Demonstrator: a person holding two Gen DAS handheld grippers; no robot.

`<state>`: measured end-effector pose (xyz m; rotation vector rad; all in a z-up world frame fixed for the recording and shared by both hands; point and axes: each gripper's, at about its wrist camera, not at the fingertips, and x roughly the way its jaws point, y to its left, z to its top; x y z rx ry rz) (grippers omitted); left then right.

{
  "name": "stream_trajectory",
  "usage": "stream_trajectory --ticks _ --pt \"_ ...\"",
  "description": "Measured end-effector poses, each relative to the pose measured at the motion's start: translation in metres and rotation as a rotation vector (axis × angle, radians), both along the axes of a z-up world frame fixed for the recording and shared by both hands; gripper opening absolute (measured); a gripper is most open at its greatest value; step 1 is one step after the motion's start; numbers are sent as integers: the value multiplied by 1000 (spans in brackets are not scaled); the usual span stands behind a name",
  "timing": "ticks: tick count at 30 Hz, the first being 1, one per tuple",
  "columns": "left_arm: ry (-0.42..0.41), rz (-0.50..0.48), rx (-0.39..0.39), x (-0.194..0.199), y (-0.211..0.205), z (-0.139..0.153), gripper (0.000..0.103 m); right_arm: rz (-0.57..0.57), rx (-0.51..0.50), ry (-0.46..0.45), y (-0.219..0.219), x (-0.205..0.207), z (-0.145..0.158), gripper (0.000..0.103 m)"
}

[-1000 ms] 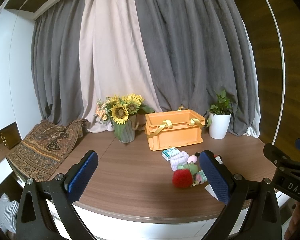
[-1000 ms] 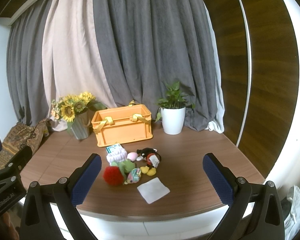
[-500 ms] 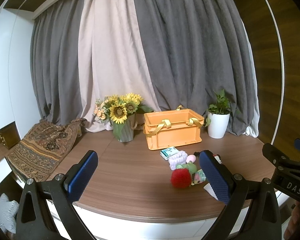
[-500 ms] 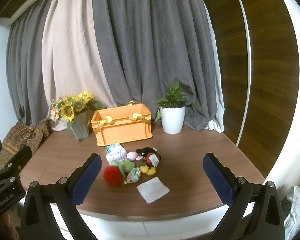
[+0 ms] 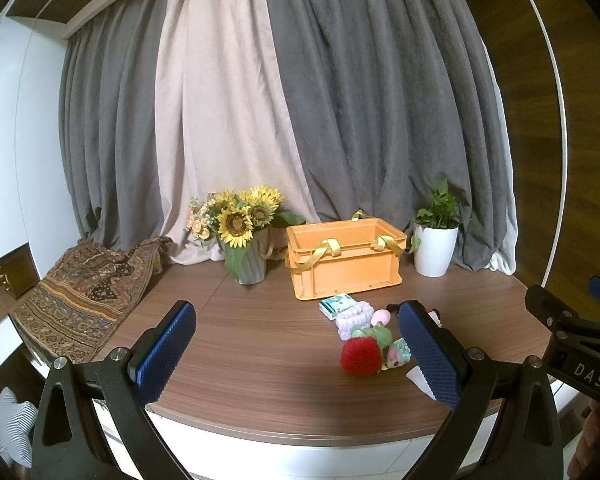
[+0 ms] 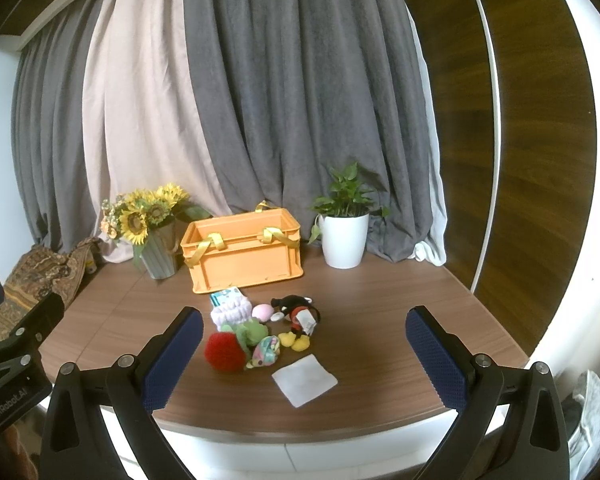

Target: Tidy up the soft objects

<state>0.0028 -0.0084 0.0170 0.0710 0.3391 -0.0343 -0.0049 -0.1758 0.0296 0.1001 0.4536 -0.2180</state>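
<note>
Soft toys heaped near the table's front edge, both grippers held back with jaws wide apart

The pile sits mid-table toward the front edge: a red plush ball point(image 6: 225, 351) touching a green plush point(image 6: 249, 333), a lilac scrunchie point(image 6: 232, 310) behind them, a black-and-red mouse doll point(image 6: 298, 313) to the right, and a white cloth point(image 6: 304, 379) lying flat just in front. The orange crate point(image 6: 242, 255) stands behind the pile toward the back edge, between a sunflower vase point(image 6: 158, 256) and a white plant pot point(image 6: 345, 240). Left gripper point(image 5: 296, 356) and right gripper point(image 6: 302, 356) hover before the front edge, gripping nothing
</note>
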Motion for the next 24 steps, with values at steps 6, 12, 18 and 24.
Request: stream_trajectory --ticks 6,12,18,24 --pt "3 -6 -4 1 1 -5 103 0 0 1 -2 2 1 103" --pt "26 -22 -10 8 3 -15 103 -1 4 6 -2 1 -2 103" --pt "84 -67 -17 29 0 -34 103 -21 8 43 -6 13 -20 103" --pt "136 -129 -3 60 -8 -59 103 -50 13 108 -9 35 -46 103"
